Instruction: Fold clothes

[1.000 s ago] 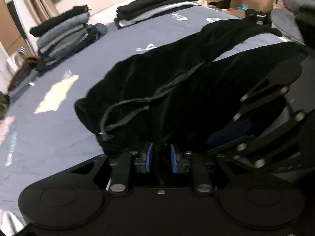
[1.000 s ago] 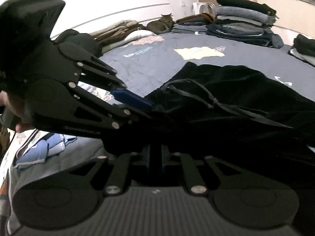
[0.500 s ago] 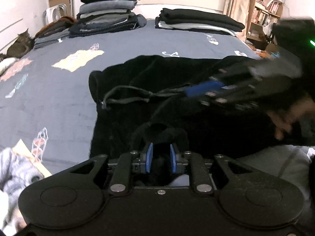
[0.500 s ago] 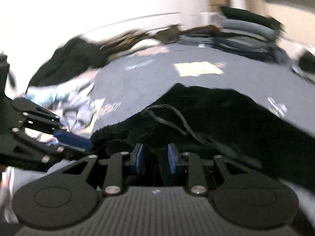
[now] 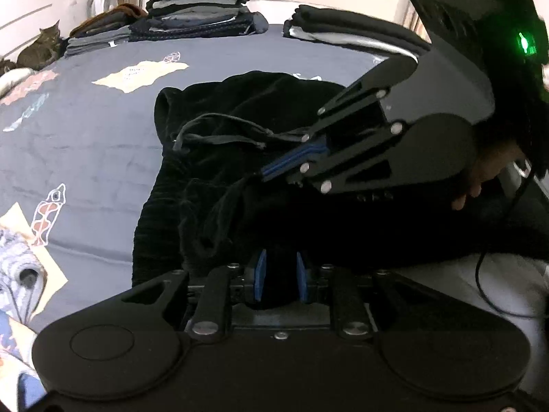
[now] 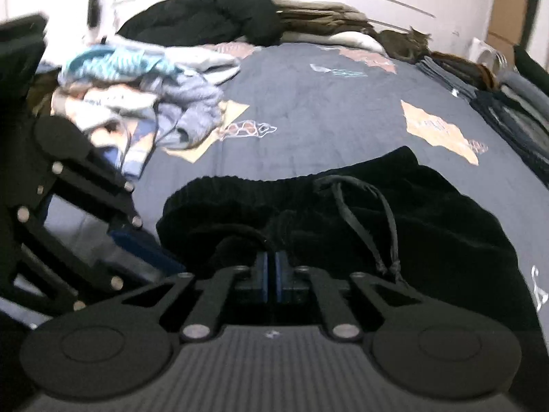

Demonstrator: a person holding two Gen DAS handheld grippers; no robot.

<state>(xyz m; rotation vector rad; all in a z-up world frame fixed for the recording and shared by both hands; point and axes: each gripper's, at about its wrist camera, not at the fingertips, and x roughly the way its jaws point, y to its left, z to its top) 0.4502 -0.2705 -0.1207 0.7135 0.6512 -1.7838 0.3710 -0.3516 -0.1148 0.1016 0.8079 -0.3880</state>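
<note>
Both views rolled level since earlier; black pants [image 5: 240,178] on near bed [image 5: 103,144], waistband left. Left gripper [image 5: 279,281] pinches fabric, right gripper [image 6: 271,276] closing on fabric. Tip: tuck drawstring [image 6: 363,213] before folding.

Navy patterned bed [image 5: 103,144] bears black trousers [image 5: 212,185], folded stacks [image 5: 202,13].

The black pants [image 5: 240,178] run out of the left wrist view at its right edge, behind the right claw [image 5: 264,174]. Black cloth hides the left claw's [image 5: 278,279] tips. In the right wrist view the laundry heap [image 6: 137,96] is blurred.
</note>
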